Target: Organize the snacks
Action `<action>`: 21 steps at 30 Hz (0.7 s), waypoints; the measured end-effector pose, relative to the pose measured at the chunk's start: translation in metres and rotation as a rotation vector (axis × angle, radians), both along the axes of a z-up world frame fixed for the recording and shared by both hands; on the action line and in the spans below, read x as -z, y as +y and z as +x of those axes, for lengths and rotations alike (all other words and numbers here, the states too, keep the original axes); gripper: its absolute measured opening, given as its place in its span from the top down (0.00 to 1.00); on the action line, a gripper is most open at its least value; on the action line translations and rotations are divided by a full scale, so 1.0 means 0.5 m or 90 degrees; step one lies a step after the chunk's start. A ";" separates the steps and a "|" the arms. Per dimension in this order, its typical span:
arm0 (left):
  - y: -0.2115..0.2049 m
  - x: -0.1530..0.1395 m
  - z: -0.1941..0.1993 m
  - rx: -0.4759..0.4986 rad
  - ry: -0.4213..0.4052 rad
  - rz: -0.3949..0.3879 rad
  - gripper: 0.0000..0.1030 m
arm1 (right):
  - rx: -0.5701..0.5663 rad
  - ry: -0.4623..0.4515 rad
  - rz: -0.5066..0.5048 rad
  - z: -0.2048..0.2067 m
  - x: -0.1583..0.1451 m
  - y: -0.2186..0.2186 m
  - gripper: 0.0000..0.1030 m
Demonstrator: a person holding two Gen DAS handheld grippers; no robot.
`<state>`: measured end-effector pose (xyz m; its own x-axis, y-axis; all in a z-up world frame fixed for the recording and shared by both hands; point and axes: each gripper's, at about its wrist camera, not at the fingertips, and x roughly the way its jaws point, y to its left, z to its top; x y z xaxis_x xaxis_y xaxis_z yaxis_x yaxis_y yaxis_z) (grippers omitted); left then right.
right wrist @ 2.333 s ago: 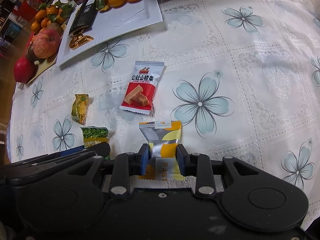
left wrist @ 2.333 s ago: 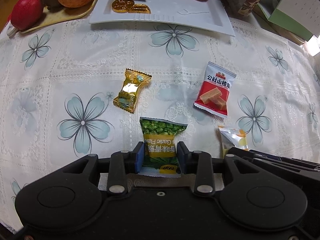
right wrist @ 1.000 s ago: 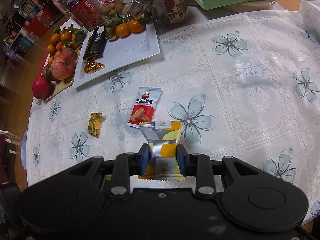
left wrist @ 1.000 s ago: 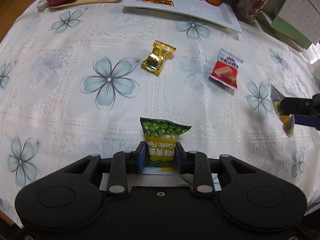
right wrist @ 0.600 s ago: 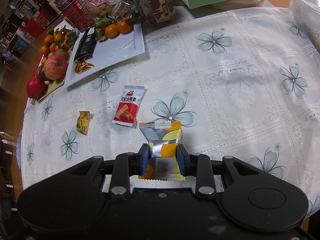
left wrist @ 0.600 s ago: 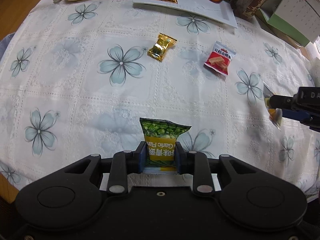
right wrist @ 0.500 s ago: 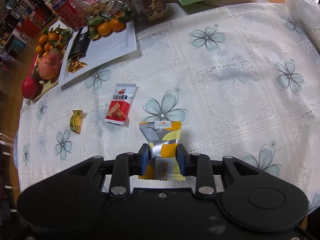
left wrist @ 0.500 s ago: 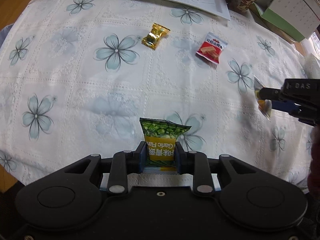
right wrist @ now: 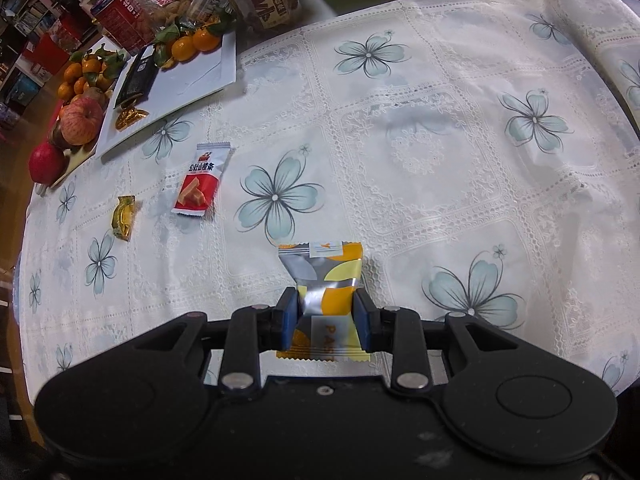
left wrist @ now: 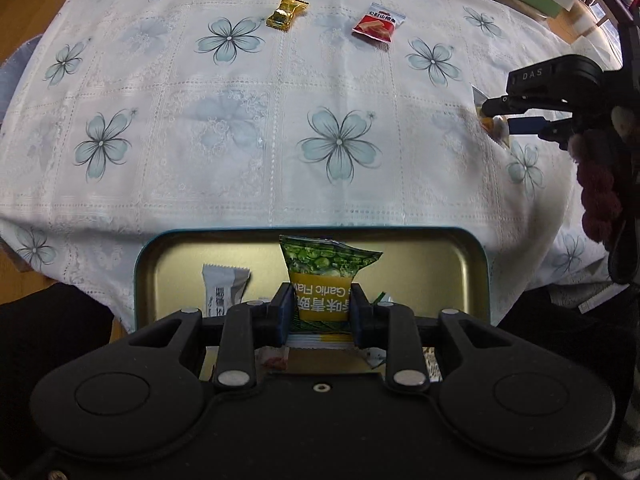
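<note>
My left gripper (left wrist: 321, 311) is shut on a green garlic-pea packet (left wrist: 325, 276) and holds it over an open teal tin with a gold inside (left wrist: 420, 264), off the table's near edge. A white packet (left wrist: 222, 290) lies in the tin. My right gripper (right wrist: 325, 317) is shut on a silver and yellow packet (right wrist: 326, 278) above the tablecloth; it also shows at the right of the left wrist view (left wrist: 498, 118). A red packet (right wrist: 199, 180) (left wrist: 377, 23) and a gold candy (right wrist: 123, 216) (left wrist: 286, 13) lie on the table.
A white tray (right wrist: 192, 76) with a dark packet, gold coins and oranges stands at the far left. A fruit board with an apple (right wrist: 81, 121) is beside it. Jars and boxes line the back. The person's sleeve (left wrist: 600, 184) is at the right.
My left gripper has pulled back off the table with the green packet and now hangs over the tin. My right gripper has lifted and drawn back with the silver and yellow packet.
</note>
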<state>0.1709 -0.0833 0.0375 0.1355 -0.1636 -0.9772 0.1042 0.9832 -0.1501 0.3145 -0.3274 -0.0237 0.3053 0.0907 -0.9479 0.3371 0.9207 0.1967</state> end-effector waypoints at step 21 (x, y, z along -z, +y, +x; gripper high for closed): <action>0.038 0.048 -0.186 0.021 -0.028 -0.026 0.65 | 0.047 -0.073 0.142 -0.341 -0.038 0.066 0.69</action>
<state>0.0781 -0.0645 0.0133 0.1724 -0.2084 -0.9627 0.1444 0.9722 -0.1846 0.1438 -0.2946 -0.0049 0.4230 0.2675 -0.8658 0.3662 0.8235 0.4333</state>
